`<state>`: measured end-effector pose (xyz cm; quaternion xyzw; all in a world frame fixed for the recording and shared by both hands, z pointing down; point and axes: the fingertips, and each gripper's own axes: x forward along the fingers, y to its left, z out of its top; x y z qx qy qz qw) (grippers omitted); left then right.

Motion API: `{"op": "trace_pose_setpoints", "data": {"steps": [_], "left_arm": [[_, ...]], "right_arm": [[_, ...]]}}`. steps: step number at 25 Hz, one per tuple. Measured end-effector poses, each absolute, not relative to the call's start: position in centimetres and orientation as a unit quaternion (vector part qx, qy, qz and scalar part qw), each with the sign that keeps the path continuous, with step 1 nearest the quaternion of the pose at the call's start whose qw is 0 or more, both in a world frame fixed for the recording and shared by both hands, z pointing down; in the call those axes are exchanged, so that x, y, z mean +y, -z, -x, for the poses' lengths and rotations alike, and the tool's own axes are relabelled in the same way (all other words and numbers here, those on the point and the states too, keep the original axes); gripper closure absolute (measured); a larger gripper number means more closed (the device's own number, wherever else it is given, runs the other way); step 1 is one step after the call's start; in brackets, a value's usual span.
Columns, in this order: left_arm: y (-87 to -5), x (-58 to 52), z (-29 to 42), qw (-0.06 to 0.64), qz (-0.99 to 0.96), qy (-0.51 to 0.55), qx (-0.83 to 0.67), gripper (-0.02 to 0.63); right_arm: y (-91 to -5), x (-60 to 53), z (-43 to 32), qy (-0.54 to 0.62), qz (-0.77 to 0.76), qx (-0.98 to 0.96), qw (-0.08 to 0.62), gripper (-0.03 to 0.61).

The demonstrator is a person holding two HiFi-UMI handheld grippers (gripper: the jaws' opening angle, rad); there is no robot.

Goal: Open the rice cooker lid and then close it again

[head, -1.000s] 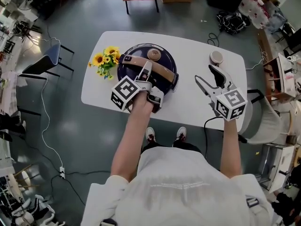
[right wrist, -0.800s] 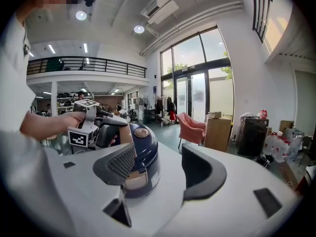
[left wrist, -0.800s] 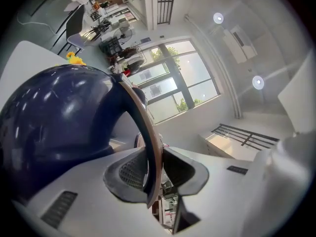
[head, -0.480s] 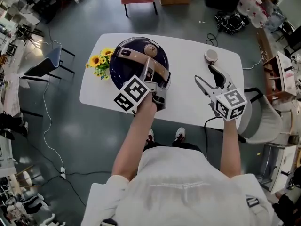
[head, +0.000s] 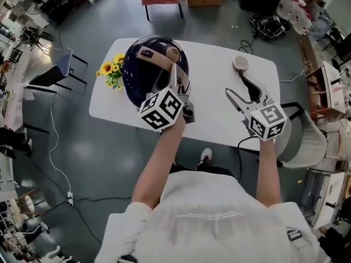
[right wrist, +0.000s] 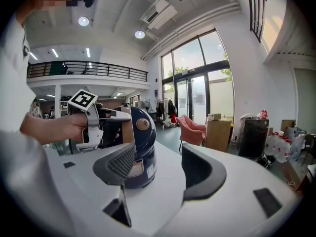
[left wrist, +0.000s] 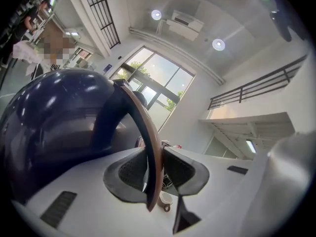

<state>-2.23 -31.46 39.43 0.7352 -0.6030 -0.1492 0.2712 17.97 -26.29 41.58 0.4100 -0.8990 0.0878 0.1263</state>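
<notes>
1. Over the white table (head: 219,64), in the head view, the navy rice cooker (head: 145,75) stands at the far left end, just beside the sunflowers (head: 108,70). Your left gripper (head: 175,76) sits at its near-right side, on the tan handle (head: 164,66). Your right gripper (head: 236,85) hangs well apart to the right, so your left hand is the nearer one
2. In the left gripper view, the handle (left wrist: 148,147) runs upright and edge-on between the pads (left wrist: 123,174), which pinch it. The glossy dark dome (left wrist: 54,117) bulges ahead and to the left
3. In the right gripper view, your right gripper (right wrist: 158,169) stands spread, with nothing between its jaws. The rice cooker (right wrist: 140,142) lies ahead-left, its round vent (right wrist: 143,124) facing you. Whether the lid has parted from the body I cannot tell; I judge the opening is under way
</notes>
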Motion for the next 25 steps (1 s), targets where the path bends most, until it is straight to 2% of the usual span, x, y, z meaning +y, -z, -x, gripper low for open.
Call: {"op": "trace_pose_setpoints", "data": {"steps": [6,15,25], "left_arm": [[-38.9,-30.5,-0.6,0.191,-0.756,0.11,-0.617,0.515],[-38.9,-29.4,-2.9,0.118,-0.772,0.098,-0.617,0.517],[-39.6,-27.6,-6.9,0.022,-0.791,0.031,-0.611,0.517]], "right_arm": [[-41.7,-25.6,-19.6,-0.088,-0.411,-0.899,0.125,0.267],[-41.7,-25.1,-20.6,-0.079,-0.411,-0.9,0.119,0.267],[-42.2,-24.5,-21.7,-0.078,-0.416,-0.9,0.104,0.267]]}}
